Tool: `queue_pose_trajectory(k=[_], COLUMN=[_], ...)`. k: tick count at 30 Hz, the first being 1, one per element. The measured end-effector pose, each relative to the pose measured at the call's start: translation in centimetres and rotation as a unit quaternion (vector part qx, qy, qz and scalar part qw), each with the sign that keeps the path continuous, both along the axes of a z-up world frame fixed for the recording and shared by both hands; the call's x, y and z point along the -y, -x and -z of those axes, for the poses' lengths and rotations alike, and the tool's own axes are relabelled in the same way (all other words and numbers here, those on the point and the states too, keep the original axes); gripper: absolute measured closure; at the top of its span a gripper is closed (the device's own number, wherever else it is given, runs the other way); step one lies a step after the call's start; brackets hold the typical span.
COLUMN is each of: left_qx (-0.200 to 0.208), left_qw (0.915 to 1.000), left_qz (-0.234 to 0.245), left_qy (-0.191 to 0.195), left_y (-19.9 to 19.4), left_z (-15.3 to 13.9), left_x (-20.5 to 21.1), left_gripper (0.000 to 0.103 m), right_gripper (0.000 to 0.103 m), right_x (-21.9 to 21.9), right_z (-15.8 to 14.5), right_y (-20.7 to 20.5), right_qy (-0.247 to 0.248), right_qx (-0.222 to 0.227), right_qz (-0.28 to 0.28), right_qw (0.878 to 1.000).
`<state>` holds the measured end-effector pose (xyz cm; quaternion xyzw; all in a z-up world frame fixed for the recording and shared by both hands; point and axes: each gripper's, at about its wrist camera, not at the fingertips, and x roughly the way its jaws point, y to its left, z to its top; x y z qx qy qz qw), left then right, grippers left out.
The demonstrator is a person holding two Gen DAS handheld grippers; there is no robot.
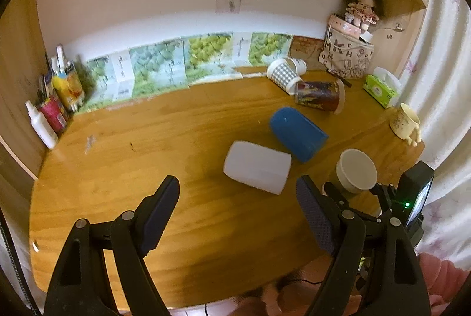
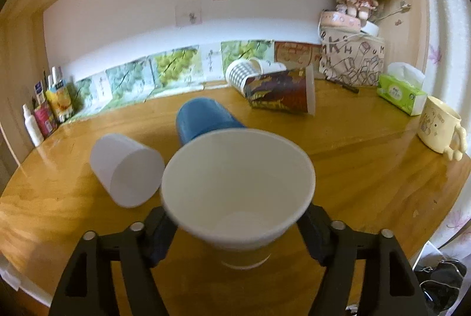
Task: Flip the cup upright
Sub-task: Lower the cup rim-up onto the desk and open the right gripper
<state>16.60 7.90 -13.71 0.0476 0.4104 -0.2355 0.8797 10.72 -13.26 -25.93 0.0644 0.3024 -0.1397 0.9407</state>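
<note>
In the left wrist view, the left gripper hangs over the wooden table with its fingers spread wide and nothing between them. Just ahead a frosted white cup lies on its side, and a blue cup lies on its side right behind it. Farther back a checked cup and a printed cup also lie tipped over. To the right, the paper cup stands with its mouth up, and part of the right gripper shows around it. In the right wrist view, the right gripper has a finger on each side of the paper cup, which sits upright with its base on or just over the table; I cannot tell which. The fingers look pressed to its sides, but the cup hides the pads. This cup looks done, so the next move is likely to let go gently and pull back without knocking it. A yellow mug stands near the table's right edge. The blue cup is half hidden behind the paper cup's rim.
</note>
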Motion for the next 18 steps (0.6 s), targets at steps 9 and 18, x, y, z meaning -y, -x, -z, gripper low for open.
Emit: queue_pose_trajectory(k=[9, 18], left_qx=[-0.033, -0.117], left_qw=[0.999, 0.9896], left_qz=[-0.028, -0.083], left_qy=[0.002, 0.011], left_y=[1.3, 3.9], left_z=[0.9, 1.4], left_x=[1.6, 4.8], left_gripper=[0.019, 0.019], right_gripper=[0.02, 0.011], right_x=[0.5, 4.7], right_z=[0.4, -1.2], right_y=[2.7, 4.9], right_qy=[-0.01, -0.042], right_qx=[-0.067, -0.133], right_qz=[-0.037, -0.071], right_qw=[0.997, 0.988])
